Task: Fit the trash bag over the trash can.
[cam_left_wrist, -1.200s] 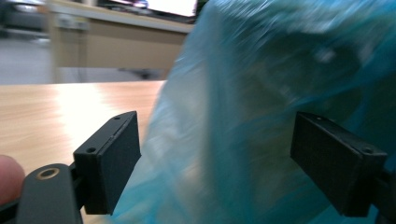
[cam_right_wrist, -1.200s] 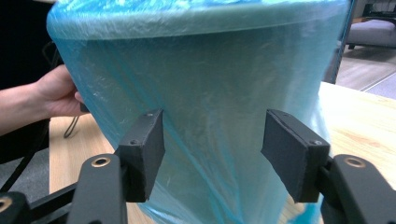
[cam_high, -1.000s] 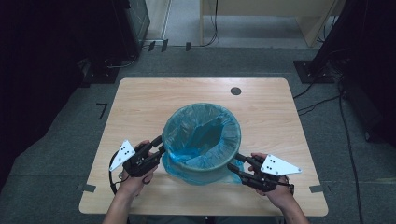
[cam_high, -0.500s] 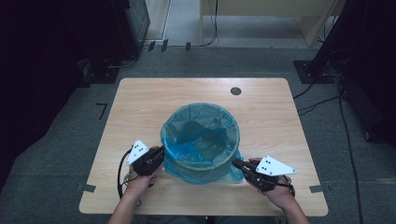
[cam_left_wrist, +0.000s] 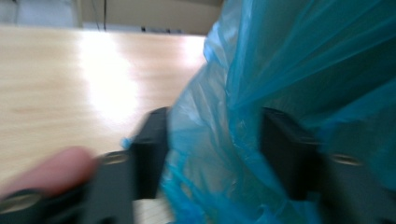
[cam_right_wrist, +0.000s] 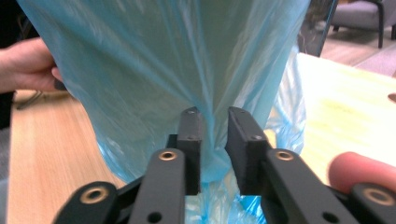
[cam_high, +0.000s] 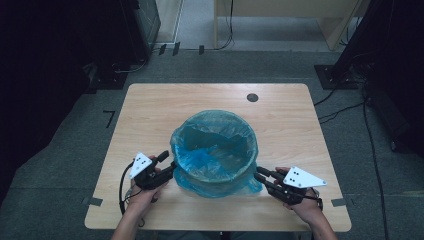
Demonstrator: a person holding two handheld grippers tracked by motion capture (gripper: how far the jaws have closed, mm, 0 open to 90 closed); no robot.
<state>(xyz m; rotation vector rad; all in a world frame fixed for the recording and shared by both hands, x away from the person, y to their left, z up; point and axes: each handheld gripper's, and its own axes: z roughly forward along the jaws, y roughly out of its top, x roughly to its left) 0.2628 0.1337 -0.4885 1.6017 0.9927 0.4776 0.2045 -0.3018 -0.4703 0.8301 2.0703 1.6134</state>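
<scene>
Standing just below the middle of the wooden counter (cam_high: 150, 105), a round bin (cam_high: 214, 150) lined with a blue plastic bag (cam_high: 197, 159) is flanked by two hand-held tongs. The bag's edge is folded over the bin's rim and hangs down its outer wall, with loose film bunched on the counter around the base.

At the bin's 8 o'clock, the left tongs (cam_high: 169, 169) meet the hanging film; the left gripper view, which is blurred, shows the jaws set fairly wide with a fold of blue film (cam_left_wrist: 219, 154) lying between them, and whether they press on it cannot be told. At the bin's 4 o'clock, the right tongs (cam_high: 260, 175) reach the bag's lower skirt; in the right gripper view the jaws stand narrow, a gathered pleat of film (cam_right_wrist: 214, 140) caught between them.

A hand (cam_high: 145, 192) grips the left tool from 6 o'clock, and another hand (cam_high: 306, 204) holds the right one. Up at the counter's 1 o'clock sits a small dark round cable port (cam_high: 252, 97). Grey carpet (cam_high: 55, 165) surrounds the counter.
</scene>
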